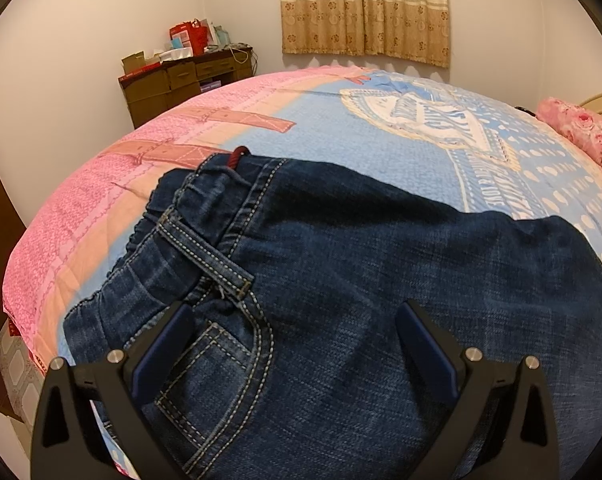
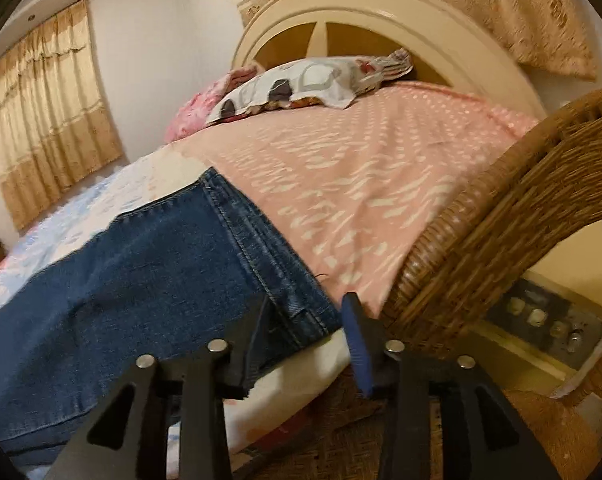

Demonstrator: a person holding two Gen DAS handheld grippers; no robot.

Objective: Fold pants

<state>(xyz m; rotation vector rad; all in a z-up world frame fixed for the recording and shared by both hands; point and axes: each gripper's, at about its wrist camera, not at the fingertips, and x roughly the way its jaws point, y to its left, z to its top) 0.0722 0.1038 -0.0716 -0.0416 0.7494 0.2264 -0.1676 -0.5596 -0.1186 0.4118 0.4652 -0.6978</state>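
Left wrist view: the left claw (image 1: 293, 332) stands apart over the jeans (image 1: 341, 280), waistband toward 10 o'clock on the bed (image 1: 321, 128). Right wrist view: the right claw (image 2: 307, 320) is apart, the jeans' hem corner between its fingers, a wicker chair (image 2: 501, 220) at 3 o'clock.

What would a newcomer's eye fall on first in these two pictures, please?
The dark blue jeans spread over the bed's pink and blue cover, filling the foreground of both views. The open left claw sits over the front pocket beside the waistband; the right claw straddles the hem corner, near a wicker chair.
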